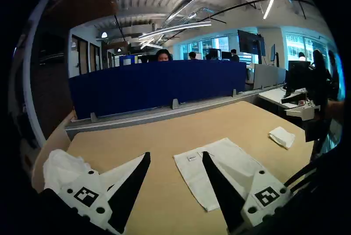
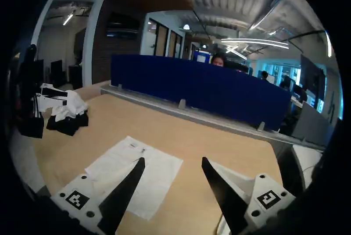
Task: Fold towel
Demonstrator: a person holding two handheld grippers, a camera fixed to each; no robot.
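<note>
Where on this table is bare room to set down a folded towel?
Free: the wide strip of table between the flat towel and the blue divider, and the patch between that towel and the crumpled cloth. Crowded: the edge by the small folded cloth.

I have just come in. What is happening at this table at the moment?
A person holds two grippers over a light wooden table. A flat white rectangular towel lies spread on it, not yet folded. The left gripper and the right gripper both hover open near the towel, gripping nothing. In the left gripper view, a small folded white cloth lies to the right and a crumpled white cloth to the left.
</note>
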